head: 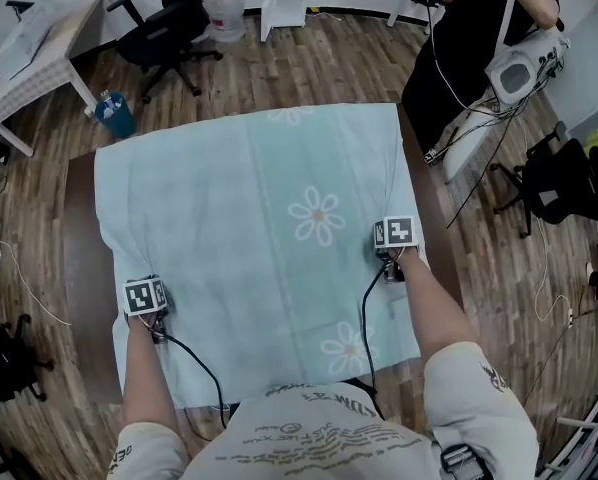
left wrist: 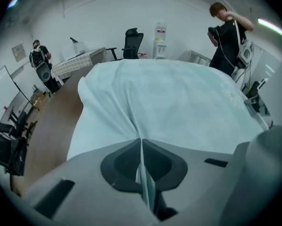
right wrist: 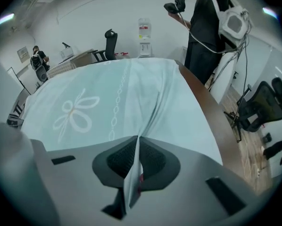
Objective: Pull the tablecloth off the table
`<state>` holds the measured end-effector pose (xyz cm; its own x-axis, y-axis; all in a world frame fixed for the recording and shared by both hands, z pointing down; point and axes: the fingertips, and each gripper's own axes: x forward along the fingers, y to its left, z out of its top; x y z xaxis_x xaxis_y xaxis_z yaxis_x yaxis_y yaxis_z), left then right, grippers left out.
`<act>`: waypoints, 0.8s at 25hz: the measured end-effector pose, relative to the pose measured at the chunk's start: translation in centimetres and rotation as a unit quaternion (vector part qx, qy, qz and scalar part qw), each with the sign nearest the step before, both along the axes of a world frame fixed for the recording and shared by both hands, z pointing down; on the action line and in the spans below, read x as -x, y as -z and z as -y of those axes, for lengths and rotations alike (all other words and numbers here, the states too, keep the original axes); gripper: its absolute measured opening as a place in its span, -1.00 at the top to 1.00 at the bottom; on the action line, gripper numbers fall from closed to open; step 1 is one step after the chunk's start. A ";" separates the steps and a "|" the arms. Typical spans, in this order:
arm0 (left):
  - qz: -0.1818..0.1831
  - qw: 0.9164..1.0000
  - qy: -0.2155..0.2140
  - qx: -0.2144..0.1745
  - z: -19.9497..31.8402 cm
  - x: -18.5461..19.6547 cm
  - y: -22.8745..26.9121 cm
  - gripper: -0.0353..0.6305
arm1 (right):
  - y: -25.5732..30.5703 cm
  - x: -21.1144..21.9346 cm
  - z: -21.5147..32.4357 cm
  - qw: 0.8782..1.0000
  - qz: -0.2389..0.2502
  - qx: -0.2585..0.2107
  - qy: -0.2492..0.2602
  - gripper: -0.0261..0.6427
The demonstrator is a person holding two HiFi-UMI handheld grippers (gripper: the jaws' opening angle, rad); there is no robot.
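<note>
A pale mint tablecloth (head: 249, 228) with white daisy prints covers the brown table (head: 79, 268). My left gripper (head: 146, 298) sits on the cloth's near left part. In the left gripper view the jaws are pressed together on a pinched fold of the tablecloth (left wrist: 131, 93), and the left gripper (left wrist: 141, 142) has the fabric running up between its dark pads. My right gripper (head: 396, 236) rests near the cloth's right edge. In the right gripper view the right gripper (right wrist: 137, 140) is likewise shut on a raised crease of the tablecloth (right wrist: 108, 98).
A person in black (head: 479, 28) stands at the table's far right corner beside a white machine (head: 524, 68). Black office chairs (head: 164, 23) and a water jug (head: 224, 10) stand beyond the far edge. Another chair (head: 564, 183) is to the right. A blue bin (head: 114, 113) sits far left.
</note>
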<state>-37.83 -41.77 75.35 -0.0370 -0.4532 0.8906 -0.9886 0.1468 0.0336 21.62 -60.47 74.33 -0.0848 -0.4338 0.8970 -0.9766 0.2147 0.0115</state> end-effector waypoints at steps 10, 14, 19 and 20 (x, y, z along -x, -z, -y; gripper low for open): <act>-0.137 0.986 -0.020 -0.095 0.4 -6.7 3.0 0.88 | 2.0 9.0 -4.3 0.976 0.214 0.031 0.016 0.88; -0.143 0.977 -0.083 -0.135 1.1 -11.0 6.5 0.87 | 5.0 13.7 -6.5 0.965 0.252 0.008 0.069 0.88; -0.161 0.961 -0.116 -0.193 2.0 -14.8 11.4 0.87 | 8.9 18.4 -8.7 0.953 0.266 -0.021 0.141 0.88; -0.166 0.956 -0.123 -0.206 2.1 -15.4 12.5 0.87 | 9.8 19.3 -9.2 0.950 0.269 -0.028 0.155 0.88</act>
